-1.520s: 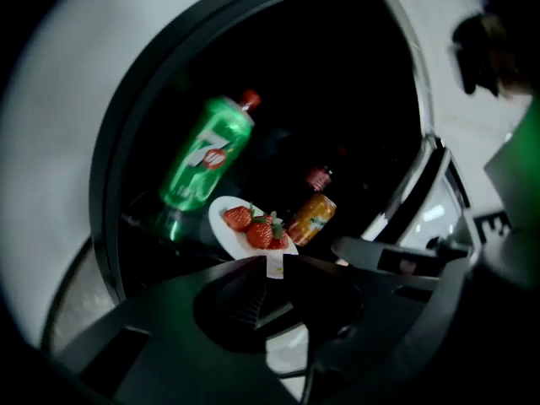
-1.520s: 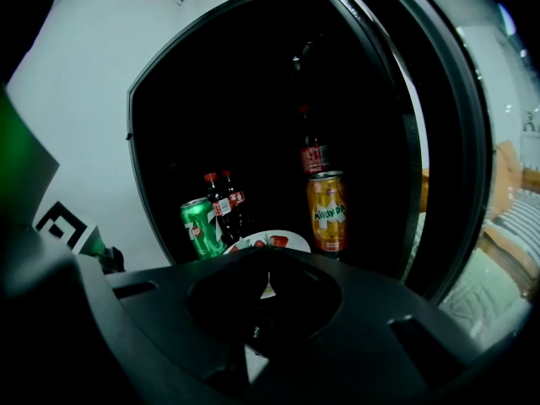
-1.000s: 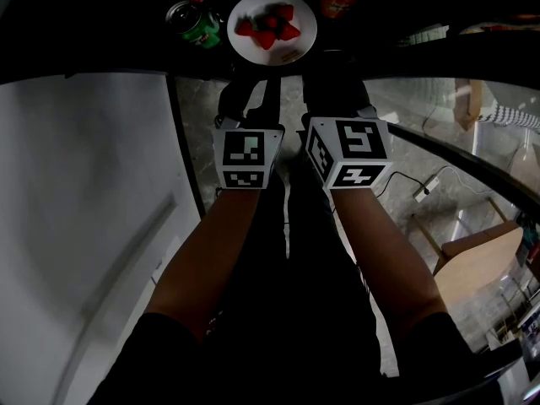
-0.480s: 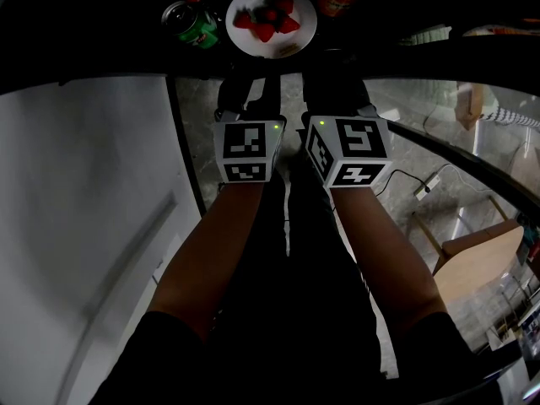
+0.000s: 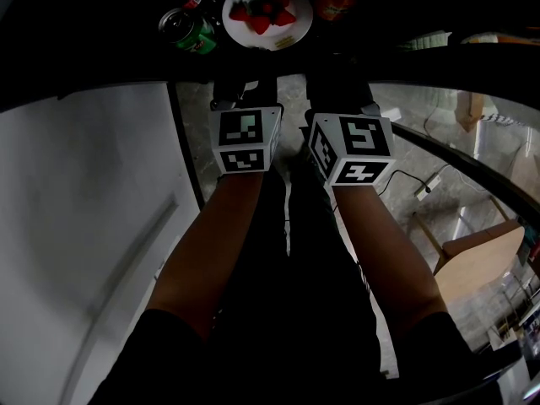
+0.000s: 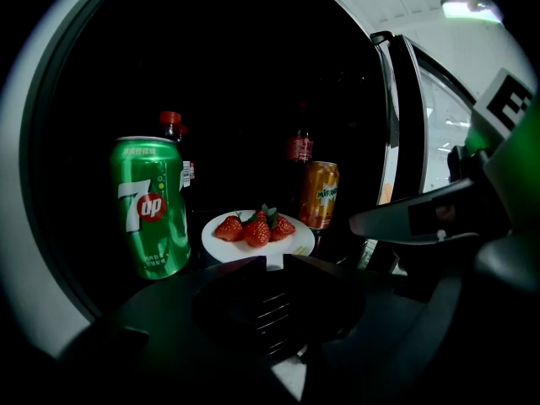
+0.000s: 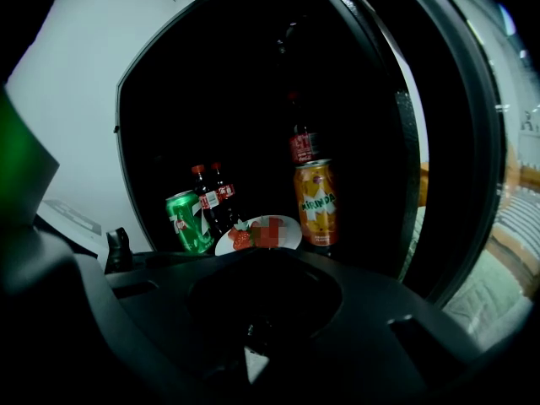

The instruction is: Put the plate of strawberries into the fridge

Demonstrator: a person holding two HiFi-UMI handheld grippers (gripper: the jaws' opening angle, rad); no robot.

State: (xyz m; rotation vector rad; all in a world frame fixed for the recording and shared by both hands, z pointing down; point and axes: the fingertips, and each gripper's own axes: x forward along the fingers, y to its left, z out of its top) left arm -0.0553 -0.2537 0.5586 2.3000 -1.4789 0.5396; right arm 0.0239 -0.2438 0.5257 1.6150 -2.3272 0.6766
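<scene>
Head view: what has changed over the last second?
The left hand-held gripper edged forward toward the plate of strawberries, which sits slightly higher in frame. Nothing was gripped or released. The right hand-held gripper stayed put; the plate is still beside the green can.

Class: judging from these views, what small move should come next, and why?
Probably draw the left gripper and right gripper back from the fridge: the plate of strawberries already sits inside between the green can and orange can; neither holds it.
</scene>
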